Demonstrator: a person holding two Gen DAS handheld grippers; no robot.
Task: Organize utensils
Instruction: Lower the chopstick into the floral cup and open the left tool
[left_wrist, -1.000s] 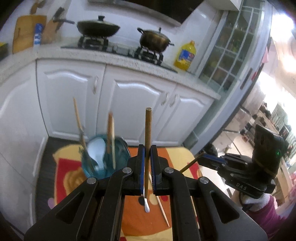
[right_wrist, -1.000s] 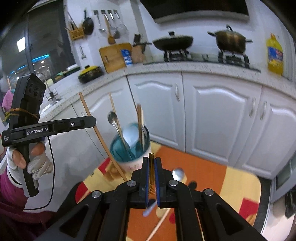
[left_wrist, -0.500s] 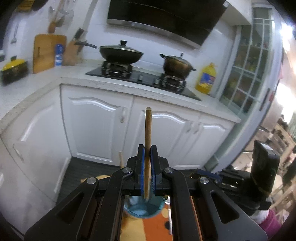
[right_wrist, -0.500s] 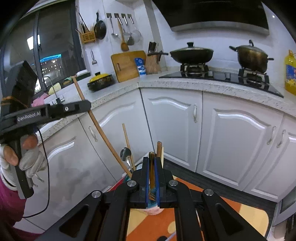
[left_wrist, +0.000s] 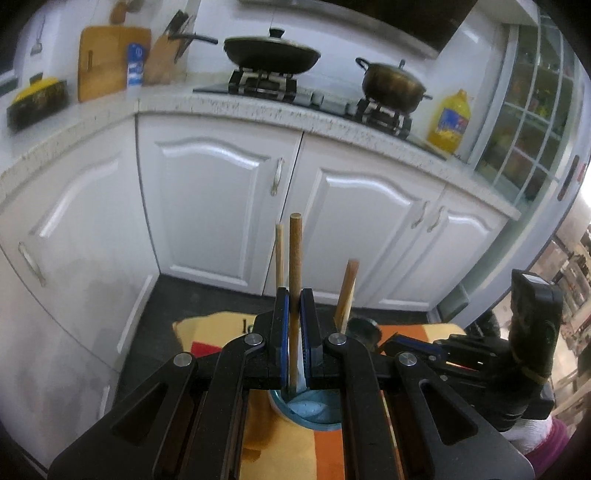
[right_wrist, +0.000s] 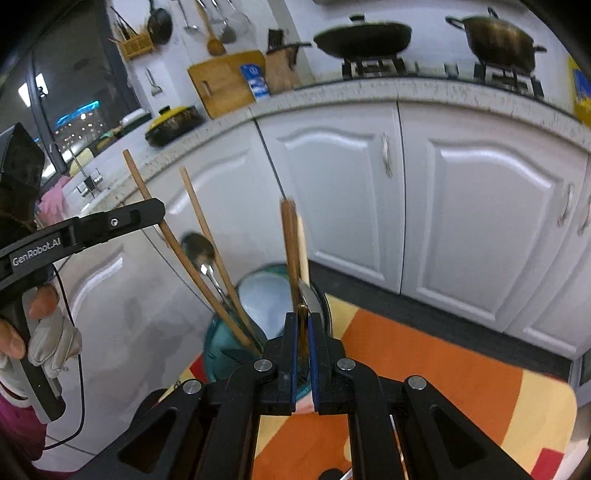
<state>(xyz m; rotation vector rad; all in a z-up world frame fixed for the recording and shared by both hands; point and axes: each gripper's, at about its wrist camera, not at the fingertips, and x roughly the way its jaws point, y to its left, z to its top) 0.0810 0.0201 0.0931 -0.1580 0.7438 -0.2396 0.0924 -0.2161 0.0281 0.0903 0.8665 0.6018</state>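
My left gripper is shut on a long wooden chopstick that stands upright between the pads. Its lower end reaches into the teal cup right below. In the right wrist view the same chopstick slants down into the cup. My right gripper is shut on a thin gold-coloured utensil just over the cup's near rim. Several wooden sticks and a metal spoon stand in the cup.
The cup stands on an orange and yellow mat. White cabinet doors rise close behind it, under a speckled counter with a wok, a pot and a yellow oil bottle. A gloved hand holds the left gripper's handle.
Both grippers have come over the cup and sunk towards it, each still gripping its utensil. The chopstick's lower end now sits inside the cup. The views have tipped downward.
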